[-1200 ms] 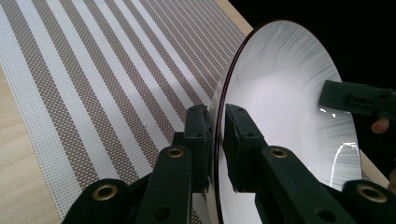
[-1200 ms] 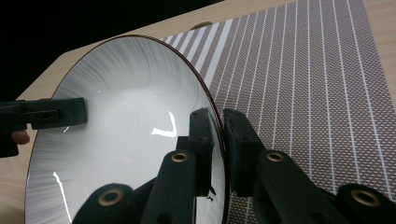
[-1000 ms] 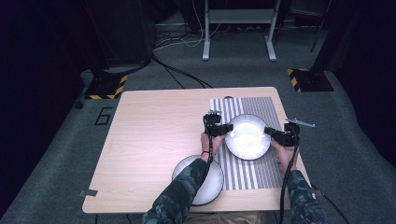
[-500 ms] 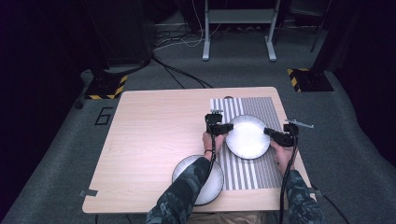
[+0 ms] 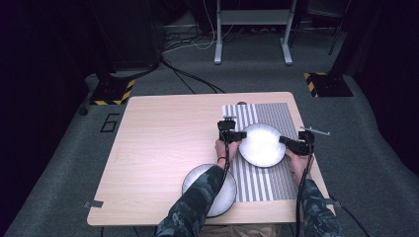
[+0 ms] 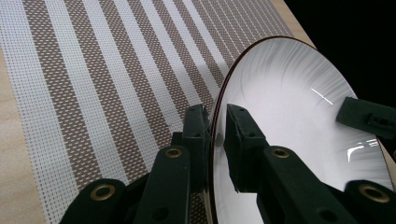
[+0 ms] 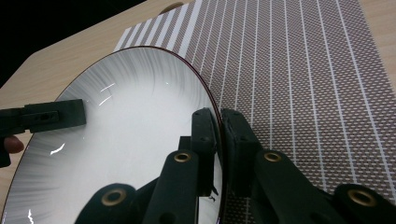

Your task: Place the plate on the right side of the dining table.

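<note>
A white plate (image 5: 261, 144) with a thin dark rim hangs over the striped placemat (image 5: 276, 114), held from both sides. My left gripper (image 5: 239, 134) is shut on the plate's left rim, and my right gripper (image 5: 283, 139) is shut on its right rim. In the left gripper view the jaws of that gripper (image 6: 217, 133) pinch the plate (image 6: 289, 107) edge, with the mat (image 6: 107, 79) below. The right gripper view has its gripper (image 7: 220, 133) clamped on the plate (image 7: 126, 140) rim the same way. A second white plate (image 5: 221, 193) lies on the table (image 5: 163, 143) near the front edge, partly under my left forearm.
The wooden table's left half is bare. Beyond the table stand a metal frame (image 5: 252, 29), floor cables and yellow-black marked bases (image 5: 323, 84). The placemat (image 7: 303, 70) reaches the table's right side.
The plate and both grippers have stayed nearly where they were; no clear motion shows between the frames.
</note>
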`<state>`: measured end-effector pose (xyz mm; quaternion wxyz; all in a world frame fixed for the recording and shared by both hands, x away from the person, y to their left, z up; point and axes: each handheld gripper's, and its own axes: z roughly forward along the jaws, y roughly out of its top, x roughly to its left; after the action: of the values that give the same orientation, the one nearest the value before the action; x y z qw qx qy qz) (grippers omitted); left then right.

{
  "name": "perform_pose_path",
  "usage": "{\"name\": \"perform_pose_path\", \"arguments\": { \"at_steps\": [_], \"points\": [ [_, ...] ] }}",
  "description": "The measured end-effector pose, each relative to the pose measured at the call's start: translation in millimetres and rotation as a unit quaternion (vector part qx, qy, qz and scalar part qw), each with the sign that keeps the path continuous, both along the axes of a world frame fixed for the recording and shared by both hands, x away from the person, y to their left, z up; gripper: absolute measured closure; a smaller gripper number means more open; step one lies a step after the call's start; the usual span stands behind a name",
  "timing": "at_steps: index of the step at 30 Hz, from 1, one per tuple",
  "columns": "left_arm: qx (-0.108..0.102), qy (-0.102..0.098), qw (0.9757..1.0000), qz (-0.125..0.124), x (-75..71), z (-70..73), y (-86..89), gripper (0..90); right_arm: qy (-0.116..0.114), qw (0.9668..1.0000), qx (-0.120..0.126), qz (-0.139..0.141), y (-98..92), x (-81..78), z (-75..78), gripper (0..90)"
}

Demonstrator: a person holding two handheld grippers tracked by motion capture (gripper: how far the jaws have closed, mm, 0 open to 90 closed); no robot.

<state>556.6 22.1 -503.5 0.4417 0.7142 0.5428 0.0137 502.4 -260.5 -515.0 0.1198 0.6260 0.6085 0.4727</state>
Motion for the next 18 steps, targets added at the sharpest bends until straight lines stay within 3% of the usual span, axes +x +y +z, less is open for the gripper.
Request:
{"name": "perform_pose_path", "arguments": {
  "at_steps": [12,18],
  "points": [
    [0.013,0.033,0.9994,0.001,6.2,-8.8,-0.8,78.3,0.025,0.9997,0.003,-0.007,1.1,4.0,-6.5,84.2],
    [0.018,0.034,0.9992,0.005,5.8,-8.8,-2.3,77.6,0.025,0.9996,0.006,-0.009,1.3,4.1,-6.6,84.2]
  ]
}}
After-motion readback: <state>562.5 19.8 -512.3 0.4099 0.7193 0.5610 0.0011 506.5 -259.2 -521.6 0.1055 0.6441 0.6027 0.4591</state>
